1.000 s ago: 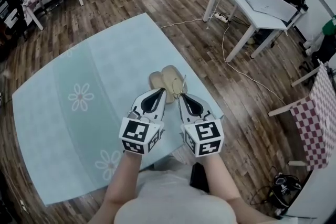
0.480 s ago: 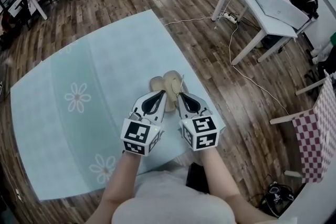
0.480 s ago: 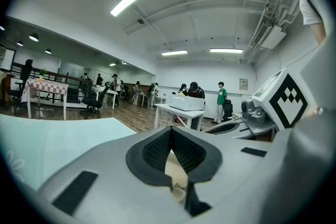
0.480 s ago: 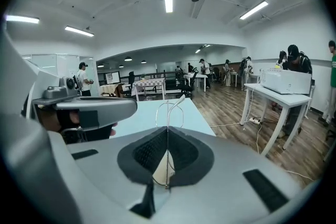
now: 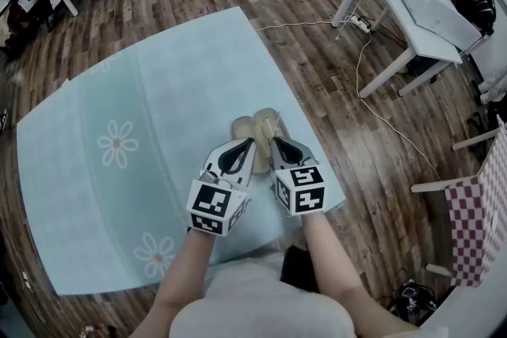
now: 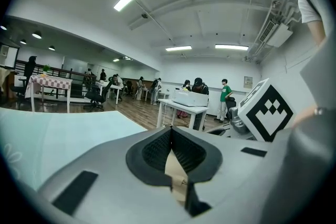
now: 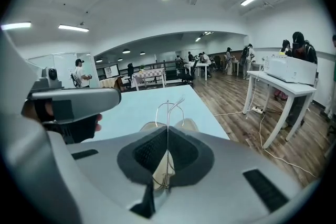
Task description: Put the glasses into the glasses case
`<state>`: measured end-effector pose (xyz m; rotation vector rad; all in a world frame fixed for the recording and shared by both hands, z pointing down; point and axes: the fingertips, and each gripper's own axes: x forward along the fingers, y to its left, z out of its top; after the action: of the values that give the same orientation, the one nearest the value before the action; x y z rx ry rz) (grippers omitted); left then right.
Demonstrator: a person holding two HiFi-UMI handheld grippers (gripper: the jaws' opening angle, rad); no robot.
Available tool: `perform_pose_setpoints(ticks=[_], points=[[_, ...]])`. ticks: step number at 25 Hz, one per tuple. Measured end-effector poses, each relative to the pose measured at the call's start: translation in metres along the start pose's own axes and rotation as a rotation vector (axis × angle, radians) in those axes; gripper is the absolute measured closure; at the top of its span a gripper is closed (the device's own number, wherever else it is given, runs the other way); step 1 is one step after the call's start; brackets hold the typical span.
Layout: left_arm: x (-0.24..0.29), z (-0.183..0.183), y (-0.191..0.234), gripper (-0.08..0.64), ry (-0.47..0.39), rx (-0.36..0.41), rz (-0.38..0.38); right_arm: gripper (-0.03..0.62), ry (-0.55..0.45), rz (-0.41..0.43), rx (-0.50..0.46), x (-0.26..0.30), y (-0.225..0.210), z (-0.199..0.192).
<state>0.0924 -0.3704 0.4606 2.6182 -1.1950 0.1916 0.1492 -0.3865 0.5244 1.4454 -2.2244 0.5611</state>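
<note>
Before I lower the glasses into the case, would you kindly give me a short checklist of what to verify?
1. Glasses gripped: ok, the right hand-held gripper is closed on the thin wire frame.
2. Case open: ok, both halves show.
3. Case steadied: ok, the left hand-held gripper is closed with the beige case edge between its jaws.
4. Glasses lined up with the case: ok, seemingly, in the right gripper view.
5. Glasses folded: cannot tell.
</note>
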Motion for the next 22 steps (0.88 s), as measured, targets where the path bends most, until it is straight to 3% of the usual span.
perform_pose_setpoints(ticks=[15,22], points=[[0.005,-0.009,0.014,0.552,0.013,-0.027,0.029,0.583,0.153,-0.091,-0.037,0.043,-0.022,-0.029],[0.001,-0.012,0.025,0.551,0.019,-0.033,0.046,0.583,0.241,-0.126,-0.107,0.056,-0.024,-0.039]])
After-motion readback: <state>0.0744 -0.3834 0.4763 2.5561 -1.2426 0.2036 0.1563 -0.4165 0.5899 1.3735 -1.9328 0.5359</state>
